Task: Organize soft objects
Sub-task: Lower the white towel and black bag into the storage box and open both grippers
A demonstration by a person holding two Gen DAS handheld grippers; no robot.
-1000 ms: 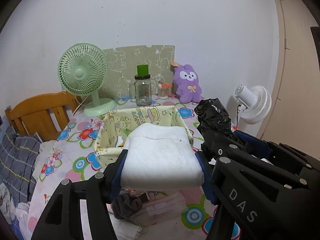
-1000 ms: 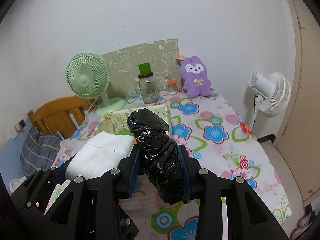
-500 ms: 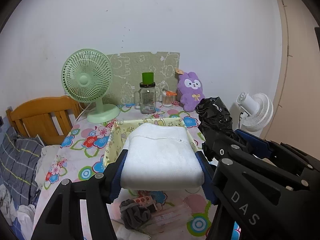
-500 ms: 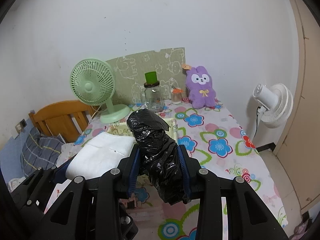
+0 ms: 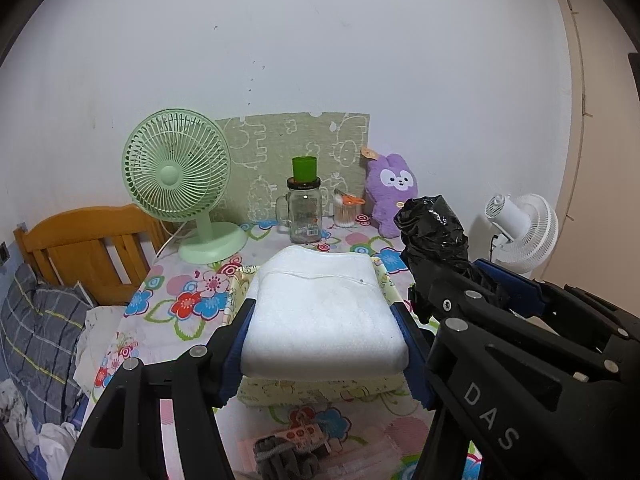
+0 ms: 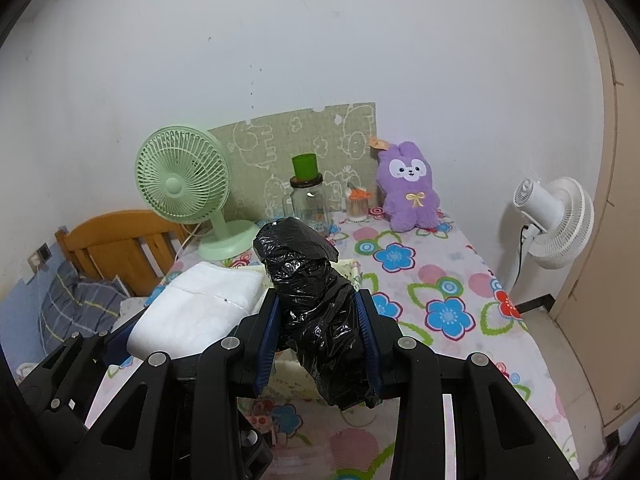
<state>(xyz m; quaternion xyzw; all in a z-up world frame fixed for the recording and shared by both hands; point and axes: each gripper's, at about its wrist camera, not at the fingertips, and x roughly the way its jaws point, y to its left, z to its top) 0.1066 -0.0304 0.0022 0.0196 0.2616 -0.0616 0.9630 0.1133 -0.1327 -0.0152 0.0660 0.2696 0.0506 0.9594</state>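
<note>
Left gripper (image 5: pixel 324 344) is clamped on the towel (image 5: pixel 324 316), held level above the table. Right gripper (image 6: pixel 318 334) sits just beside it on my right, squeezing the black bag (image 6: pixel 316 304), raised too.

A home bedroom: wooden headboard (image 5: pixel 86 240), plush bunny (image 6: pixel 410 192), floral tablecloth (image 6: pixel 432 280).

Right tool (image 6: pixel 318 334) clamps a crumpled black plastic bundle (image 6: pixel 316 300) between its blue pads, held up over the flowered counter (image 6: pixel 440 304). Just left of the bundle, a folded white towel (image 6: pixel 200 312) sits in the left tool (image 6: pixel 132 332). Behind the bundle stands a glass jar (image 6: pixel 308 204) with a green cup on top; a green fan (image 6: pixel 184 184) left of it, a purple plush bunny (image 6: pixel 410 192) right.
</note>
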